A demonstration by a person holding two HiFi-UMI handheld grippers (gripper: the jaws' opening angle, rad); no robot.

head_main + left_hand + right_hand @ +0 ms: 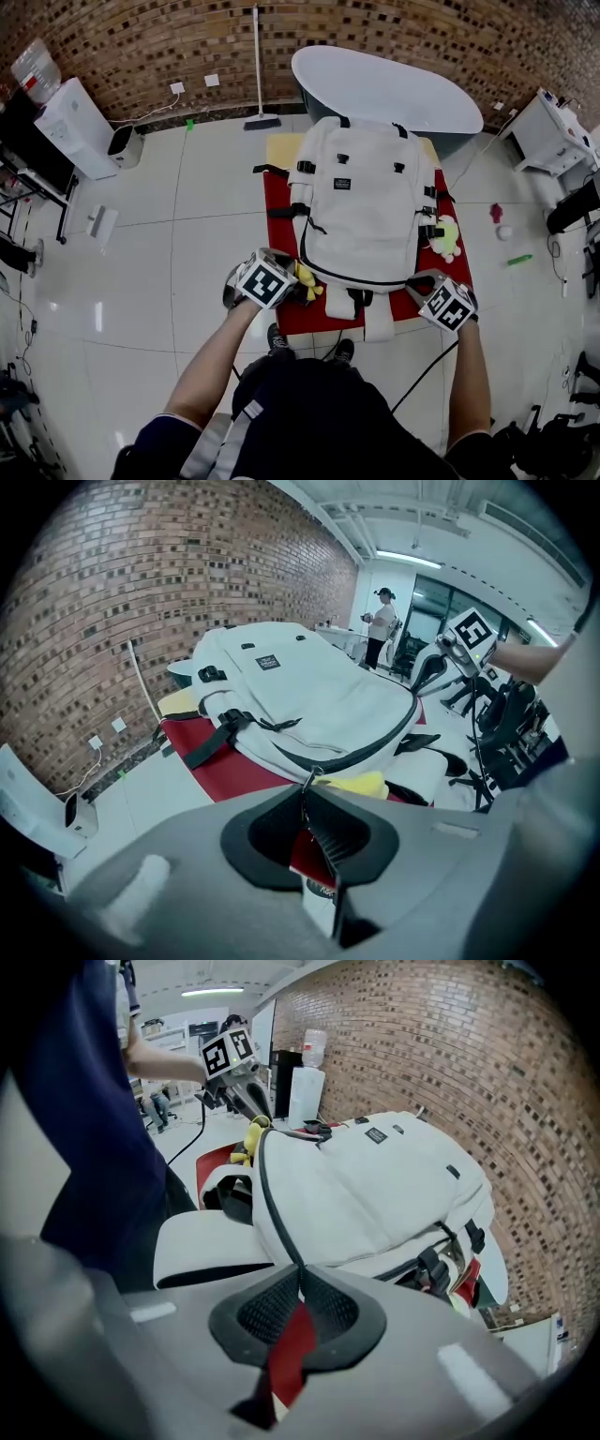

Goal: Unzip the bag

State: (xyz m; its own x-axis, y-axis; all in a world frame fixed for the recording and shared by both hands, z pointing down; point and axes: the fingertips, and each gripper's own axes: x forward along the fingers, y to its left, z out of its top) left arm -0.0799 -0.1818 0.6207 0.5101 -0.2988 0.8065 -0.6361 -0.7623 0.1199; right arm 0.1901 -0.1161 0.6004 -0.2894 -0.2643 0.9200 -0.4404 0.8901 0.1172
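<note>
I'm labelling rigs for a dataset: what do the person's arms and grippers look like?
The left gripper and right gripper have grey moulded bodies and black ribbed pads on the jaws. Each is topped by a white cube with black square markers. A black cable trails from the right one. Dark navy short sleeves; forearms bare.

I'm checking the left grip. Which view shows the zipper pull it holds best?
The left gripper view: the zipper pull sits at the shut tips of the left gripper, on the white backpack. In the head view the marker cube covers it; the right gripper view shows it too small to tell.
</note>
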